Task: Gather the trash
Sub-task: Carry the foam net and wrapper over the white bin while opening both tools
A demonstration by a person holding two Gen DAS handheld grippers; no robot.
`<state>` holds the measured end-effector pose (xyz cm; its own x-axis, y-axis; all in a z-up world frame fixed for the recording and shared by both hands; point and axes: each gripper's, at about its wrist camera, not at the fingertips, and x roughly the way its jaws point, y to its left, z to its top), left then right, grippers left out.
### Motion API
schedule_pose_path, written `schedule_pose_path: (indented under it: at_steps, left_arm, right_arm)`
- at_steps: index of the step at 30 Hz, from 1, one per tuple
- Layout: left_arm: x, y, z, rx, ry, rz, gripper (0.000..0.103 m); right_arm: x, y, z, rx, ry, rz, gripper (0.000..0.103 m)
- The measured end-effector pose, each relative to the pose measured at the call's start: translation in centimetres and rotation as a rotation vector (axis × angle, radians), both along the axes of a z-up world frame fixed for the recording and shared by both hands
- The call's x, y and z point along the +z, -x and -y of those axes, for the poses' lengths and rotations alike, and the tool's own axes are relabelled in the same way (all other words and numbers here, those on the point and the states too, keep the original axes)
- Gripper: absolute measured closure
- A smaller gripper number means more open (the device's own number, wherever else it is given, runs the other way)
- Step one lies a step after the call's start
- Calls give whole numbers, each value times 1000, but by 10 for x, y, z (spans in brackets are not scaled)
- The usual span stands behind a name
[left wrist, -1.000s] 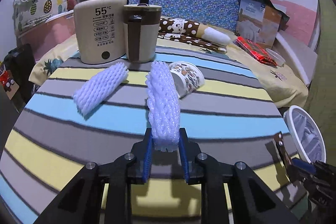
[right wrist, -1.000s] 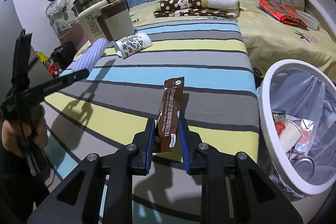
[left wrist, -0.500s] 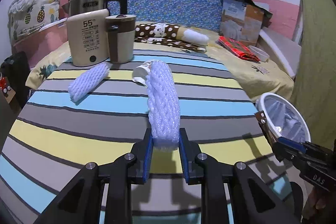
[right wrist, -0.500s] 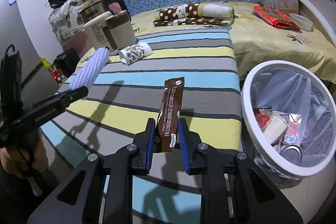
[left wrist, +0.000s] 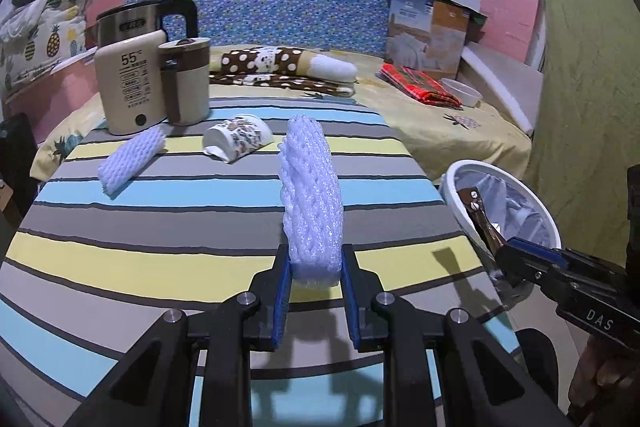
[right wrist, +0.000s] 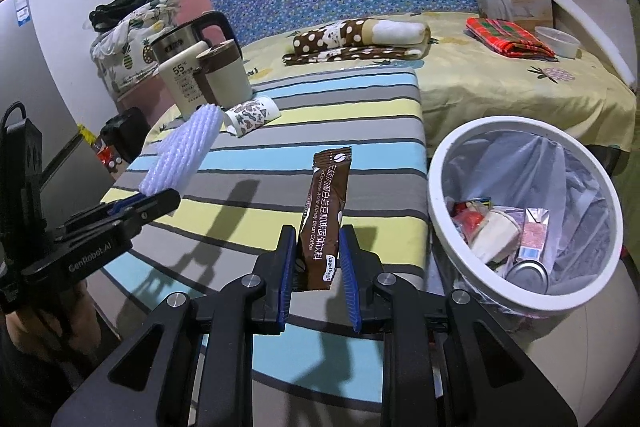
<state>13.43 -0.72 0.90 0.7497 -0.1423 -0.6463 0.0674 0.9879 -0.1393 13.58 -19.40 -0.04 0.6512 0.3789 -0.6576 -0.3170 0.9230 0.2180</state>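
Observation:
My left gripper [left wrist: 315, 269] is shut on a white foam net sleeve [left wrist: 312, 195], held up above the striped table [left wrist: 160, 227]; the sleeve [right wrist: 182, 157] also shows at the left in the right wrist view. My right gripper [right wrist: 318, 259] is shut on a brown coffee sachet [right wrist: 324, 211] that stands upright between its pads. A white bin [right wrist: 440, 211] lined with a plastic bag stands on the floor to the right of the table, with wrappers and a can inside. A second foam sleeve [left wrist: 132, 163] and a tipped patterned paper cup [left wrist: 238, 141] lie on the table.
A kettle [left wrist: 132, 79] and a brown-and-cream mug [left wrist: 186, 83] stand at the table's far left. Behind is a bed with a dotted roll [left wrist: 280, 67], a red cloth [left wrist: 418, 89], a small bowl [left wrist: 464, 93] and a box [left wrist: 428, 35]. The bin's rim [left wrist: 452, 187] sits beside the table's right edge.
Both grippers have drawn back and up from the table with their loads. The bin has come further into both views; the cup and the second sleeve now look farther away.

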Motion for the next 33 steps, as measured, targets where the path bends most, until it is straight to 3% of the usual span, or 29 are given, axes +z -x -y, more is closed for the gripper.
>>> schedule_pose_path:
  at_steps: [12,33]
  left_arm:
    - [4,-10,40,-100,-1,2,79]
    - [-4,-54,153,-353,-2,-13,79]
  right_arm:
    - [3,3,37,-95,-4,18,79]
    - [-5,-2,115,-301,-7,-6,79]
